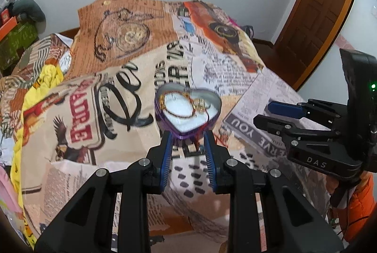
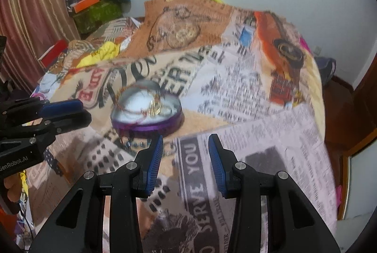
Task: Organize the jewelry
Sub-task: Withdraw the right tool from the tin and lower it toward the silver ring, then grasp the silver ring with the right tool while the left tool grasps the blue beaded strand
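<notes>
A purple heart-shaped tin [image 1: 181, 132] with a white lining sits on a bed cover printed like newspaper. A gold ring [image 1: 199, 104] and a thin red-and-gold cord bracelet [image 1: 175, 99] lie inside it. My left gripper [image 1: 188, 135] is open and empty, its blue pads on either side of the tin's near point. My right gripper [image 2: 186, 138] is open and empty, just right of and nearer than the tin [image 2: 146, 125]. A small beaded piece [image 2: 135, 144] lies on the cover in front of the tin. The right gripper also shows in the left wrist view [image 1: 268, 111].
The printed cover [image 1: 117, 97] is rumpled, with a yellow cloth [image 1: 50, 75] at its left. Boxes and clutter [image 2: 94, 8] stand in the far left corner by a striped curtain [image 2: 30, 17]. A wooden door [image 1: 325, 8] is at the right.
</notes>
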`<state>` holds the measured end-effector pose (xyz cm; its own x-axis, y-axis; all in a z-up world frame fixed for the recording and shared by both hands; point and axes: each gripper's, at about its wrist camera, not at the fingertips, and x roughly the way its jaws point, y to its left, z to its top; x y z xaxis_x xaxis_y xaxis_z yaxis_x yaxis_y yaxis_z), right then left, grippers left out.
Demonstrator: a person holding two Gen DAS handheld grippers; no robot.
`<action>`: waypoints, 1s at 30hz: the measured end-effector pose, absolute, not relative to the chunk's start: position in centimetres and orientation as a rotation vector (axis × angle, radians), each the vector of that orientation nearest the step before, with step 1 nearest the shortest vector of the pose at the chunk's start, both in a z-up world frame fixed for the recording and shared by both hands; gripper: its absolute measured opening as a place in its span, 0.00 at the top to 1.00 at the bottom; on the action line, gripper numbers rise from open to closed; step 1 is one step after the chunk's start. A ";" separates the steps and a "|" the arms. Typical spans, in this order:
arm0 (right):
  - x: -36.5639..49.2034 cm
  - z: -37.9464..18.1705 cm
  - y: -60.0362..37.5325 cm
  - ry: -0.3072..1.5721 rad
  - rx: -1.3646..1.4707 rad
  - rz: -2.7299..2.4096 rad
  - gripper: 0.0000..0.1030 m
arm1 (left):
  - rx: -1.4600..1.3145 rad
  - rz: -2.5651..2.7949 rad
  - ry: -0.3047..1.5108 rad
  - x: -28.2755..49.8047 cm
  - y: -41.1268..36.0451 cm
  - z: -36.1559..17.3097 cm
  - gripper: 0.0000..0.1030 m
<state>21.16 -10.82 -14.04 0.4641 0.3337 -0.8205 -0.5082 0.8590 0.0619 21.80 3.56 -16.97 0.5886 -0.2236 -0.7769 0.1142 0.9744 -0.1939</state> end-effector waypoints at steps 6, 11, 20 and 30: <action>20.7 -16.6 -11.2 1.041 -0.205 0.527 0.65 | -0.135 -0.224 0.990 21.6 2.9 -19.4 0.74; 21.2 -17.4 -11.4 1.079 -0.181 0.542 0.65 | -0.128 -0.254 1.018 22.0 1.8 -20.6 0.74; 21.6 -17.6 -10.2 1.058 -0.207 0.576 0.65 | -0.138 -0.278 1.037 23.5 1.2 -22.1 0.74; 22.3 -18.1 -8.8 1.043 -0.244 0.630 0.65 | -0.141 -0.299 1.016 24.1 1.2 -22.5 0.75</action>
<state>22.30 -8.79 -18.12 0.3486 0.3685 -0.8618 -0.5920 0.7994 0.1024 24.11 1.17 -22.46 0.4905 -0.3104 -0.8143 0.1807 0.9503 -0.2535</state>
